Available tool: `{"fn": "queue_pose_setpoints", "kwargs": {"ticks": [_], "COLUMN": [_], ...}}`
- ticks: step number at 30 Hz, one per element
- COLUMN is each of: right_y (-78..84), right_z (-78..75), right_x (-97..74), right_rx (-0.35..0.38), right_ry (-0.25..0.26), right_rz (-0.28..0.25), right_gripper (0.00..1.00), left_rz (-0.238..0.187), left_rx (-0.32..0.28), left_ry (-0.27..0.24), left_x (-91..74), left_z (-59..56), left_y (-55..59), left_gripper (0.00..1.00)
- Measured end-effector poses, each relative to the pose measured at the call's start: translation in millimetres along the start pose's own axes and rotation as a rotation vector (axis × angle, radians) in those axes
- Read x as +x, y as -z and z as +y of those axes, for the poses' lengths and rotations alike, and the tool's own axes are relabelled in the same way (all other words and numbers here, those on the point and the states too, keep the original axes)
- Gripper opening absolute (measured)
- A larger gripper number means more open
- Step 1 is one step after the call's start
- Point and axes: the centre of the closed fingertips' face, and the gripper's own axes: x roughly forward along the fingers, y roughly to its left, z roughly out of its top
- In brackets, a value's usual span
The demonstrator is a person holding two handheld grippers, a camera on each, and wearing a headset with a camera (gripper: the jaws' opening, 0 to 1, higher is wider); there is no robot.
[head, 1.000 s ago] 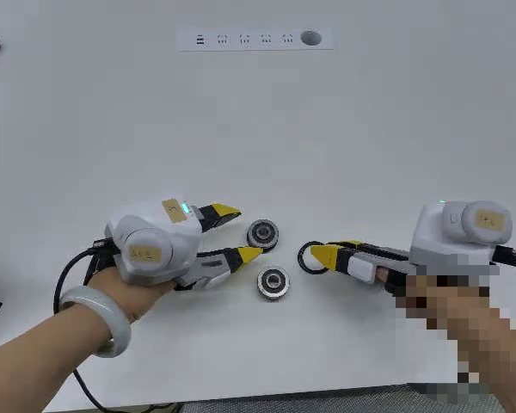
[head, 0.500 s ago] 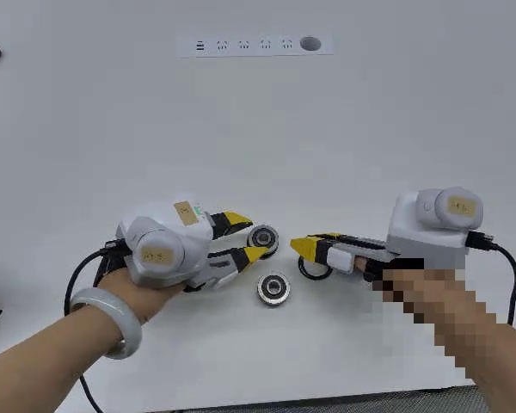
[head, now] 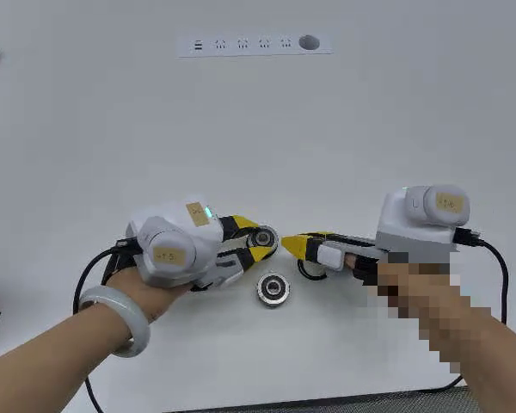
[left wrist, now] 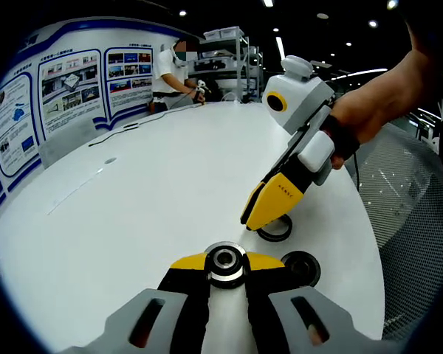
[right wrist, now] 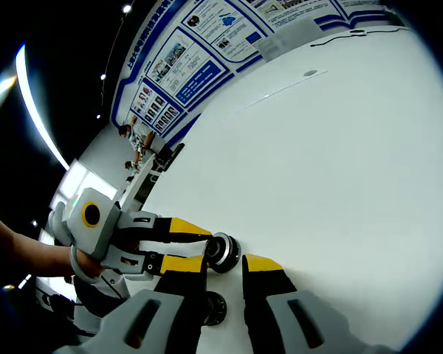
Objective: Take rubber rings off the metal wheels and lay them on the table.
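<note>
My left gripper (head: 256,239) is shut on a small metal wheel (head: 264,238) that rests on the white table. In the left gripper view the wheel (left wrist: 226,262) sits tight between the two yellow tips of the left gripper (left wrist: 226,265). Just right of that wheel, my right gripper (head: 291,245) points at it with a narrow gap between its jaws and holds nothing. The right gripper view has the held wheel (right wrist: 220,251) just beyond the right gripper (right wrist: 224,262). A loose black rubber ring (head: 308,269) lies under the right gripper. A second wheel (head: 273,289) lies nearer me.
A white power strip (head: 254,43) lies at the far side of the table. A black cable (head: 90,271) loops behind my left hand. The table's front edge runs close below both arms. People stand far off in the left gripper view.
My left gripper moved right and closed on the upper wheel. The right gripper moved left, off the rubber ring and toward that wheel. The ring and the second wheel stayed put.
</note>
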Motion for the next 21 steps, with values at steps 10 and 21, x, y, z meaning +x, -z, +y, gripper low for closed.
{"fn": "queue_pose_setpoints", "kwargs": {"ticks": [10, 21], "right_y": [-0.9, 1.5], "right_z": [1.6, 2.2], "right_x": [7.0, 24.0], "right_rx": [0.032, 0.075], "right_ry": [-0.018, -0.034], "right_rz": [-0.006, 0.013], "right_gripper": [0.2, 0.21], "left_rz": [0.007, -0.001], "left_rx": [-0.001, -0.003], "left_ry": [0.002, 0.004], "left_x": [2.9, 2.0], "left_z": [0.2, 1.8], "left_y": [-0.6, -0.7], "left_gripper": [0.16, 0.14]}}
